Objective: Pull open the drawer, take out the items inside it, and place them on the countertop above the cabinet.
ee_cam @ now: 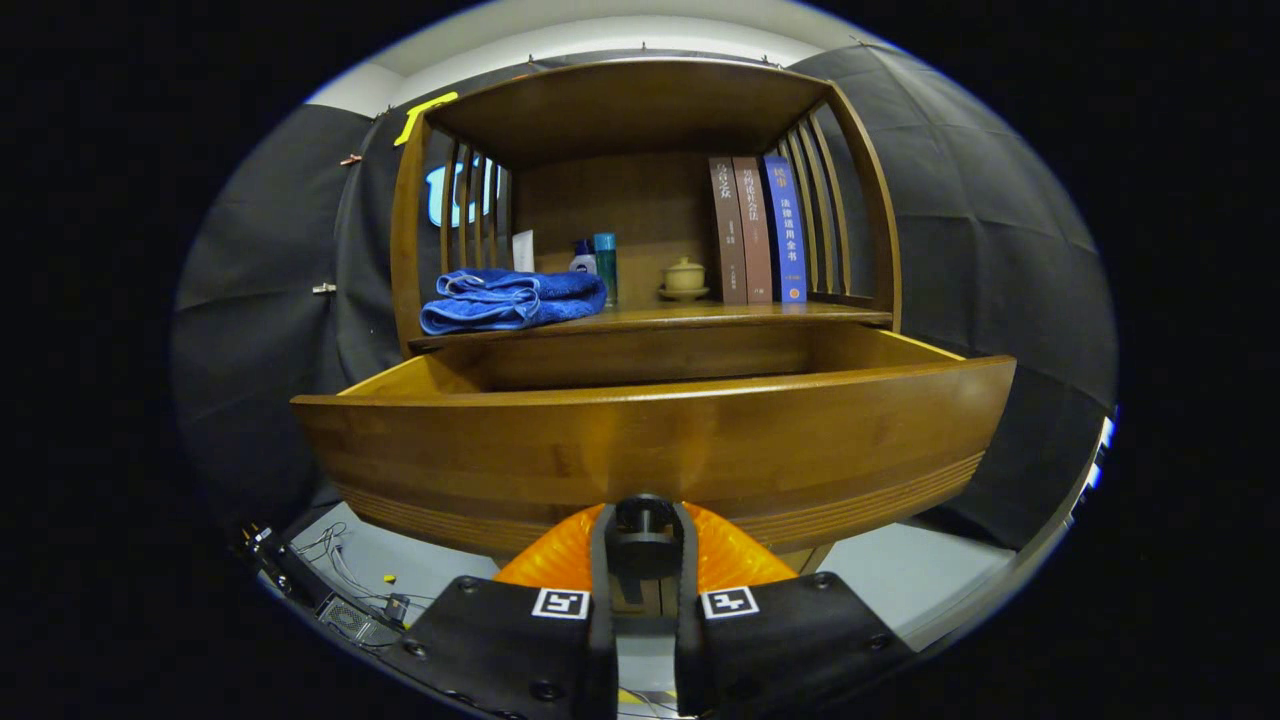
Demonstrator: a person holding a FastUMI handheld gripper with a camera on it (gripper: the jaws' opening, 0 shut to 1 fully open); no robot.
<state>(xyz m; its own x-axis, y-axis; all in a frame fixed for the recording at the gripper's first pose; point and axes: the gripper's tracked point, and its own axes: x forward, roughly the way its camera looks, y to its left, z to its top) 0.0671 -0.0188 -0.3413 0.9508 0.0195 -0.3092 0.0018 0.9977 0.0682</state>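
Countertop (700, 318) carries blue towel (512, 298) at 10 o'clock above pulled-out drawer (650, 450), gripper (645, 540) pinching its knob (645, 522) at 6 o'clock.

Dark cloth wall (980, 250) wraps booth behind wooden cabinet (640, 110). White ceiling strip (600, 35) above. Pale grey floor (900, 580), cables (340, 570) lying left.

Blue book (787, 230) spine (Chinese): 法律适用全书

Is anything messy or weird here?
Nothing stands out. The drawer is pulled open, the fingers clamp its knob, the towel lies folded on the countertop, and the books stand upright.
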